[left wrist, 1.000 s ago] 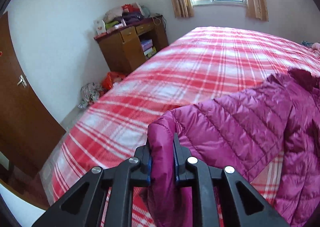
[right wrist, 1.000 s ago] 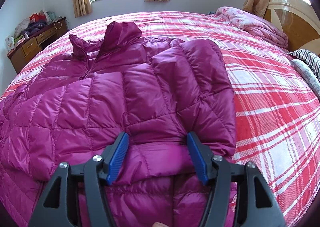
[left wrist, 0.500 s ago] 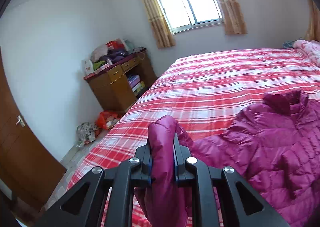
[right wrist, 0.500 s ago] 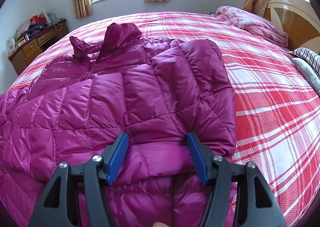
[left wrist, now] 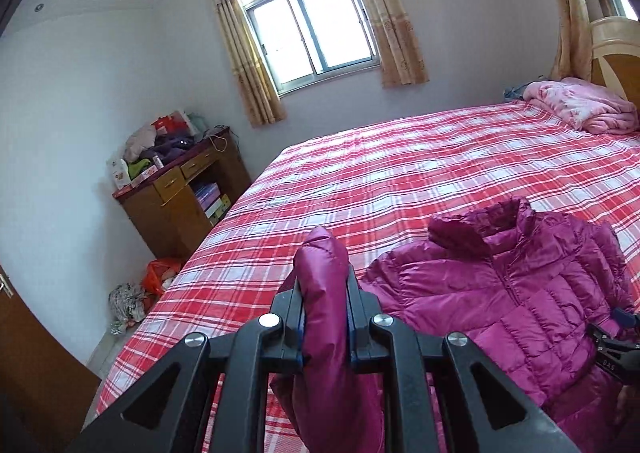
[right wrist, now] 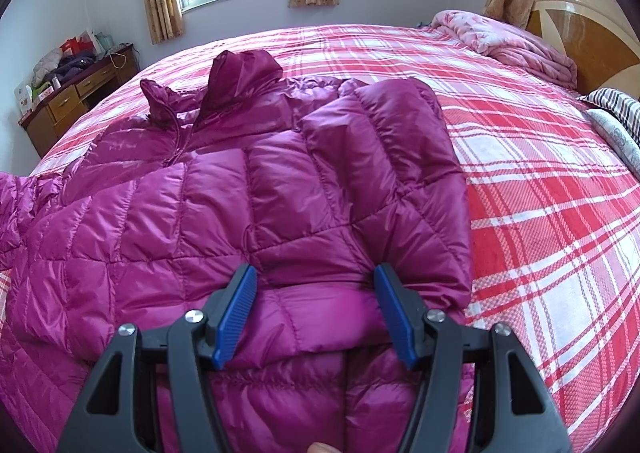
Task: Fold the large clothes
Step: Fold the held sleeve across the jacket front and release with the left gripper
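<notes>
A magenta quilted puffer jacket [right wrist: 256, 189] lies front up on the red plaid bed [right wrist: 540, 213], collar toward the window. Its right sleeve [right wrist: 400, 141] is folded across the chest. My left gripper [left wrist: 322, 285] is shut on the end of the other sleeve [left wrist: 324, 265], which is lifted off the bed and sticks up between the jaws. My right gripper [right wrist: 316, 293] stands open low on the jacket's body, blue pads [right wrist: 236, 313] either side of the folded sleeve's cuff, not squeezing it. The right gripper [left wrist: 618, 323] also shows at the left wrist view's right edge.
A cluttered wooden desk [left wrist: 180, 189] stands against the wall left of the bed, with bags [left wrist: 156, 277] on the floor beside it. A pink quilt [right wrist: 512, 37] and a striped pillow [right wrist: 616, 105] lie by the headboard [right wrist: 592, 41]. A brown door [left wrist: 28, 365] is at far left.
My left gripper has risen and swung toward the jacket with the sleeve end held in it; the sleeve has come up off the bed. The right gripper has not moved.
</notes>
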Demonstrator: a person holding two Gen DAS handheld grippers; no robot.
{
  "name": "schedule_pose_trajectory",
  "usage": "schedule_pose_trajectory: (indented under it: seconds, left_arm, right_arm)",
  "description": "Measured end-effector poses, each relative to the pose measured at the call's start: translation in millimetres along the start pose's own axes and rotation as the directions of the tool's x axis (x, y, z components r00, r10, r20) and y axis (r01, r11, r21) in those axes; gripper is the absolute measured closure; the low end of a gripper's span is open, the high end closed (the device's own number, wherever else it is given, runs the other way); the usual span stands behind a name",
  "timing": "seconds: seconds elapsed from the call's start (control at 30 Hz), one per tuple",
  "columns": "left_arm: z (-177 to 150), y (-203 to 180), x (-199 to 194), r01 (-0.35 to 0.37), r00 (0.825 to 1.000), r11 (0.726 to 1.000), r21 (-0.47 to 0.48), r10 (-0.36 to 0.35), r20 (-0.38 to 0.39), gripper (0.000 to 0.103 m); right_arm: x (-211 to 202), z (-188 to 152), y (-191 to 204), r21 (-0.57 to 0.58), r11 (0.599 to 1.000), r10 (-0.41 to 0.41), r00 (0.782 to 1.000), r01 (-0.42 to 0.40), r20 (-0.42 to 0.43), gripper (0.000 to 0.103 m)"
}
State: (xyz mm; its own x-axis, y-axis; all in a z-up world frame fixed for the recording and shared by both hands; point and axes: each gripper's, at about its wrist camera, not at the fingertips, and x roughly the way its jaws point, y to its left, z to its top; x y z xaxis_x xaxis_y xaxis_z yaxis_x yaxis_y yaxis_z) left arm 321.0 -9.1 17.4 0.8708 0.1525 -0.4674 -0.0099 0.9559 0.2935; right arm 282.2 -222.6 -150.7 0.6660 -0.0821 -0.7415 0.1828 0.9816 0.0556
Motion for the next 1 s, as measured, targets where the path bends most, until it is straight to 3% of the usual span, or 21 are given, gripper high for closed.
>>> schedule_pose_trajectory:
  seconds: [0.3,0.57,0.8,1.0]
  left_arm:
    - [5.2,-75.8,-14.8,0.153,0.988,0.984,0.088,-0.155,0.016,0.089]
    - [-4.8,-138.9,-16.3,0.274,0.962,0.951,0.139,-0.273,-0.025,0.089]
    - [-21.8,-180.6,-4.3,0.316,0.949,0.931,0.183,-0.307,-0.074,0.089]
    - [-43.9,-212.2,10.7,0.304,0.953,0.925,0.23,-0.291,-0.087,0.086]
  right_arm:
    - [-1.2,-0.6,-2.6,0.017,1.0,0.009,1.0,-0.009,0.009,0.039]
    - [-2.5,-1.1,-7.0,0.041,0.999,0.024,1.0,-0.025,0.019,0.039]
    - [-8.1,-2.2,-10.1,0.058,0.998,0.034,0.999,-0.034,0.006,0.039]
    - [-31.7,-18.5,-24.3,0.089,0.996,-0.028,0.999,0.025,0.031,0.026]
